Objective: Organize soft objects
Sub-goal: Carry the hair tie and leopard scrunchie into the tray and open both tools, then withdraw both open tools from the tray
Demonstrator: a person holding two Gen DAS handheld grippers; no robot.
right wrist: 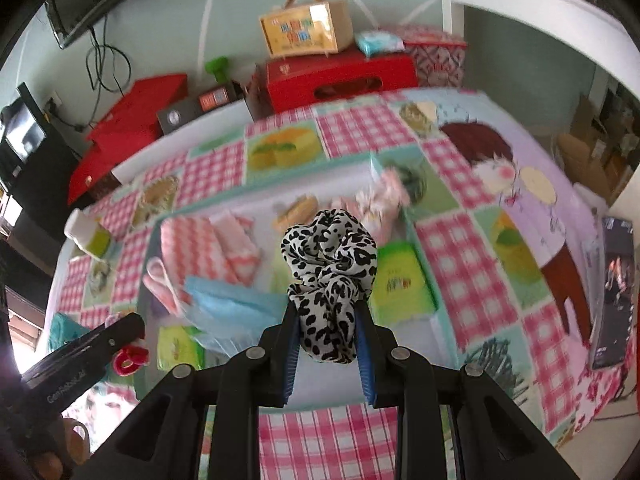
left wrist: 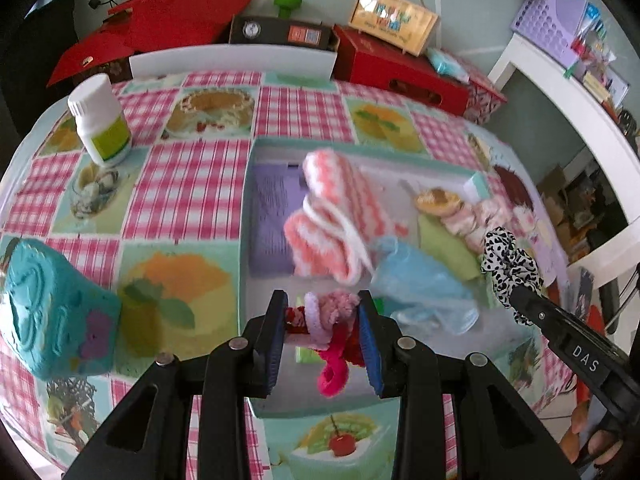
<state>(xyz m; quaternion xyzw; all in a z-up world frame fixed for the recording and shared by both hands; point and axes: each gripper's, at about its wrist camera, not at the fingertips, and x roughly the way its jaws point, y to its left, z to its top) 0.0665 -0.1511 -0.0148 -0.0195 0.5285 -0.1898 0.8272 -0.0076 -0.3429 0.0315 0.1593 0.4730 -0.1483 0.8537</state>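
Observation:
My left gripper (left wrist: 323, 308) is shut on a bundle of fuzzy pink, red and magenta hair ties (left wrist: 332, 332), held over the near end of a shallow white box with a teal rim (left wrist: 246, 208). My right gripper (right wrist: 329, 316) is shut on a black-and-white leopard scrunchie (right wrist: 330, 264), held above the same box (right wrist: 420, 240); it shows at the right of the left wrist view (left wrist: 510, 268). In the box lie a pink-and-white knitted cloth (left wrist: 336, 216), a blue face mask (left wrist: 420, 280), a purple cloth (left wrist: 272, 216), green packets (right wrist: 400, 284) and pink floral scrunchies (left wrist: 468, 220).
A white pill bottle (left wrist: 100, 120) and a teal sponge (left wrist: 48, 308) sit on the checked tablecloth left of the box. Red boxes (left wrist: 400, 68), a black box (left wrist: 280, 32) and a yellow carton (left wrist: 394, 20) stand behind the table. A white shelf (left wrist: 568, 92) is at right.

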